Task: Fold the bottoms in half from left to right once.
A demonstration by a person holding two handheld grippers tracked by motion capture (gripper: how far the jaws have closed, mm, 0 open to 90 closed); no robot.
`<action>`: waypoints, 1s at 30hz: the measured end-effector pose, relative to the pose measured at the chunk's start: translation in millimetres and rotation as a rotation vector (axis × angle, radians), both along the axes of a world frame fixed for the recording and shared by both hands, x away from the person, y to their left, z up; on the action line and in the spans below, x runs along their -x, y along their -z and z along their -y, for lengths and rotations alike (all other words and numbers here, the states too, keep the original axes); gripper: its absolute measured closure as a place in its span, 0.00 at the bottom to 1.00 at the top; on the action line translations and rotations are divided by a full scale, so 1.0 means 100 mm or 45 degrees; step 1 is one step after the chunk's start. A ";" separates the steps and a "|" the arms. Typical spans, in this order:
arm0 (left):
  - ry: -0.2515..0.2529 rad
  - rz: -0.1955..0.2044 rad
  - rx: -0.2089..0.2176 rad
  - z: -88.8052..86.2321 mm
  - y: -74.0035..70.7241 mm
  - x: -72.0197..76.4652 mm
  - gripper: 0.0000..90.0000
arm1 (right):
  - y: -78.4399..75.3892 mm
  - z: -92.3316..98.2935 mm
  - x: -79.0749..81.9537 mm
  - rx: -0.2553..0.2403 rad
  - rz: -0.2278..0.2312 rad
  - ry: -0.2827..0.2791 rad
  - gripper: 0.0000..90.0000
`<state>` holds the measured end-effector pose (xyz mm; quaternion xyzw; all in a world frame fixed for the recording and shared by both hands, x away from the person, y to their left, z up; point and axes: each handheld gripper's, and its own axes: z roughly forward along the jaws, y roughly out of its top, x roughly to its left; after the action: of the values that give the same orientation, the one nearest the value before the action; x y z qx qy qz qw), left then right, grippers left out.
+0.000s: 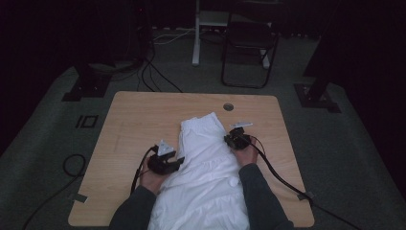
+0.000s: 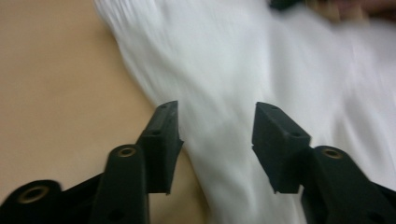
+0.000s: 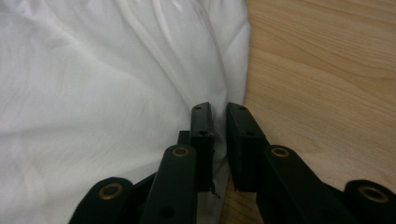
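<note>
A white, wrinkled cloth garment [image 1: 203, 167] lies on the light wooden desk with rounded corners [image 1: 129, 120]. It runs from the near edge, between the person's forearms, up toward the middle of the desk, narrowing to a folded end near the small round cable hole [image 1: 228, 106].

Left gripper [image 1: 179, 161]: positioned at the garment's left edge, held in the person's left hand [image 1: 152, 179]. In the left gripper view the jaws stand apart, with the white fabric lying beyond and between them; the pads do not press on it. The jaws are released. The desk surface shows to the left of the cloth in that view, which is blurred.

Right gripper [image 1: 229, 139]: positioned at the garment's right edge, held in the person's right hand [image 1: 248, 154]. In the right gripper view [image 3: 218, 114] the jaws are nearly together, with a fold of the garment's edge pinched in the narrow gap between them. The jaws are clenched on the cloth. Bare desk wood lies just beside the pinched edge.

A black cable [image 1: 282, 179] trails from the right gripper across the desk toward its near right corner. A dark folding chair [image 1: 249, 48] stands on the grey floor beyond the desk.
</note>
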<state>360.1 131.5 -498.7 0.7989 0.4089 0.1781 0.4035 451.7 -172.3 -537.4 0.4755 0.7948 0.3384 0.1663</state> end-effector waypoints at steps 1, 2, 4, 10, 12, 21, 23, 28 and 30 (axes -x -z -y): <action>-0.011 -0.003 0.011 0.03 -0.02 -0.11 0.55 | 0.00 0.00 0.00 -0.004 -0.002 -0.001 0.89; -0.015 -0.007 0.009 0.07 -0.02 -0.22 0.55 | 0.00 0.01 -0.01 -0.006 -0.005 -0.001 0.89; -0.036 -0.012 -0.020 0.16 0.05 -0.42 0.56 | 0.00 0.00 0.00 -0.002 -0.001 0.002 0.90; -0.064 -0.094 -0.089 0.25 0.42 -0.59 0.56 | 0.01 -0.01 0.08 -0.007 0.014 -0.022 0.92; -0.062 -0.082 -0.085 0.24 0.43 -0.55 0.58 | 0.02 0.00 0.11 -0.012 0.019 -0.028 0.92; -0.032 -0.064 -0.095 0.13 0.45 0.07 0.60 | -0.01 -0.04 0.71 0.021 -0.008 -0.143 0.92; -0.026 -0.056 -0.086 0.10 0.46 0.19 0.60 | 0.00 -0.03 0.82 0.003 -0.017 -0.159 0.92; -0.015 -0.053 -0.089 0.08 0.46 0.23 0.60 | -0.10 -0.01 0.94 0.046 0.032 -0.213 0.69; -0.017 -0.055 -0.088 0.09 0.46 0.23 0.59 | -0.13 0.00 0.93 0.031 0.053 -0.202 0.65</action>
<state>337.2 122.9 -544.3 0.8134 0.4164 0.1775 0.3654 358.7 -172.3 -524.8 0.4019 0.8304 0.3505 0.1614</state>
